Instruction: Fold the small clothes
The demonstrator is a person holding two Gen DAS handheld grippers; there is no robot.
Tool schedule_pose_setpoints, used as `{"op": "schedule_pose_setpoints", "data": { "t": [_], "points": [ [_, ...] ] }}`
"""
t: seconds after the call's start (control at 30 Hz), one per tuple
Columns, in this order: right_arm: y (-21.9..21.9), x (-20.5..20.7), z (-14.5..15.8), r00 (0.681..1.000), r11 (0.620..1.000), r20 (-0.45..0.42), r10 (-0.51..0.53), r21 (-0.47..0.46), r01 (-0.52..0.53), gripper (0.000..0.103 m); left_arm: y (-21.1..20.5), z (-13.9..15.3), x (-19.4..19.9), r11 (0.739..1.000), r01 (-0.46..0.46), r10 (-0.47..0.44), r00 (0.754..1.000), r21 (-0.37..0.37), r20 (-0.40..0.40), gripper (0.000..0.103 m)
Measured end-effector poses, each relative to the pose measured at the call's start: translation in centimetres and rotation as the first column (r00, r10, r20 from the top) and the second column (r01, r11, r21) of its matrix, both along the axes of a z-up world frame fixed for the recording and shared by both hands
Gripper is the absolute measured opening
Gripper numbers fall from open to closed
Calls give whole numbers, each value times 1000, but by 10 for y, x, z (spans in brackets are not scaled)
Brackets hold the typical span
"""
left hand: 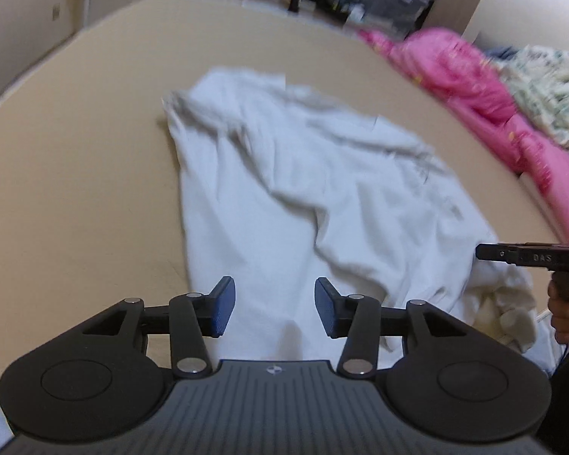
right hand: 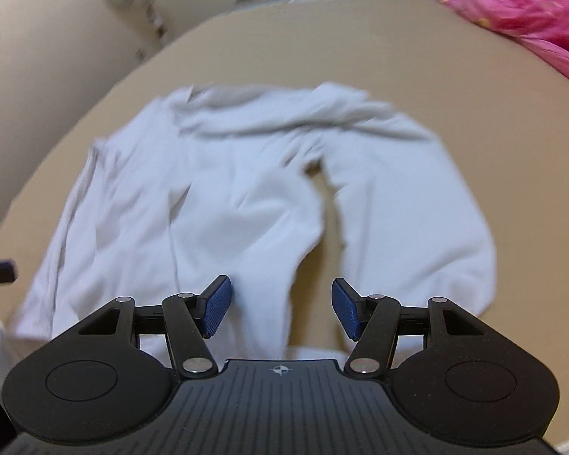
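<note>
White cotton garment (right hand: 246,189) lay spread, rumpled, on tan desk (left hand: 76,189); one sleeve curved beside body, no neat fold visible. Folding judged barely begun; sleeves and body left to do. Left gripper (left hand: 275,309) fingers stood apart over near hem, empty. Right gripper (right hand: 280,309) fingers wide, empty, above cloth. Pink bedding (left hand: 474,76) heaped beyond desk edge.

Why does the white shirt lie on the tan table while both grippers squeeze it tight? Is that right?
Not quite. The white shirt does lie on the tan table, but neither gripper squeezes it. The left gripper and right gripper are open and empty, as each wrist view shows.
</note>
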State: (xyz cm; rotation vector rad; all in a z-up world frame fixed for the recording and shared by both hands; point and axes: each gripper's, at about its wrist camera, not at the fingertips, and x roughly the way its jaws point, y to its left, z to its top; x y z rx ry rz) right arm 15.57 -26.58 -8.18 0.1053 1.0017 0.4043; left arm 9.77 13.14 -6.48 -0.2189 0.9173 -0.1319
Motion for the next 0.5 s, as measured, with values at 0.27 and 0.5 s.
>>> {"op": "schedule_pose_setpoints", "data": {
  "t": [0.27, 0.5],
  "points": [
    [27, 0, -26, 994, 993, -70, 83, -79, -88, 12, -43, -39, 22, 966, 47, -21, 995, 255, -102, 51],
    [0, -13, -21, 997, 997, -74, 29, -74, -35, 5, -16, -25, -5, 959, -34, 53, 997, 280, -57, 8]
  ]
}}
